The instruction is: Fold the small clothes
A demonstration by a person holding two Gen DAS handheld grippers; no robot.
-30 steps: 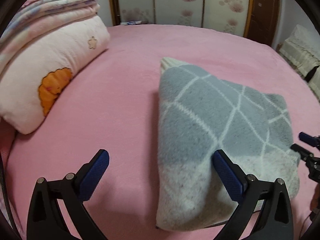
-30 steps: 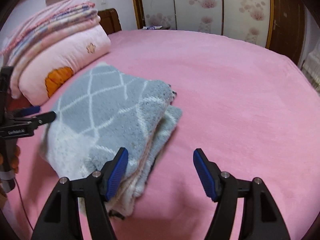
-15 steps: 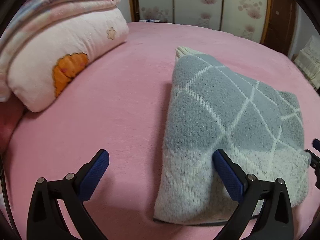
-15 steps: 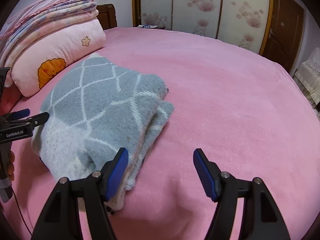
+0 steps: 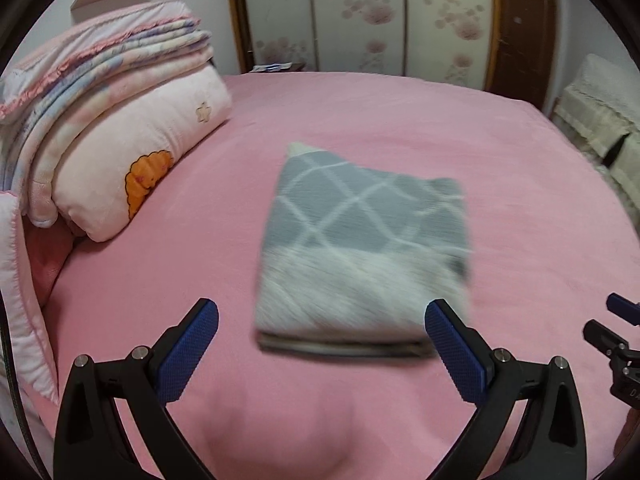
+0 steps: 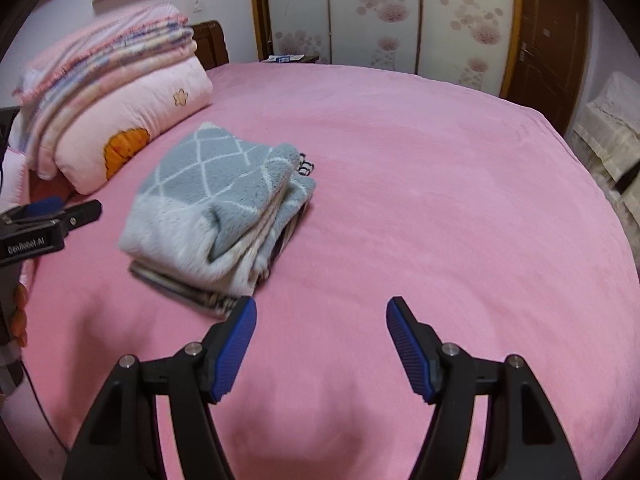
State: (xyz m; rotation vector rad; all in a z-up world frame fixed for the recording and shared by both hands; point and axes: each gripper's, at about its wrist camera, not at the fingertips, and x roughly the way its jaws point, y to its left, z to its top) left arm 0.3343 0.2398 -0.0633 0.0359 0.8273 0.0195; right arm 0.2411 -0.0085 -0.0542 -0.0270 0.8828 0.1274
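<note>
A folded grey garment with a white diamond pattern and a pale lower band (image 5: 362,248) lies flat on the pink bed (image 5: 400,120). It also shows in the right wrist view (image 6: 216,212), with a striped piece showing under its near edge. My left gripper (image 5: 322,330) is open and empty, just short of the garment's near edge, not touching it. My right gripper (image 6: 322,322) is open and empty over bare bedspread, to the right of and nearer than the garment. The left gripper also appears at the left edge of the right wrist view (image 6: 52,216).
A pink pillow with an orange motif (image 5: 136,160) and a stack of folded quilts (image 5: 96,68) sit at the bed's left. A flowered sliding wardrobe (image 5: 400,16) and a brown door (image 5: 524,28) stand behind. A cream covered seat (image 5: 600,116) is at the right.
Both grippers have pulled back and up from the garment. The left fingers, which flanked its near corner, now stand short of it. The garment lies further off in both views.
</note>
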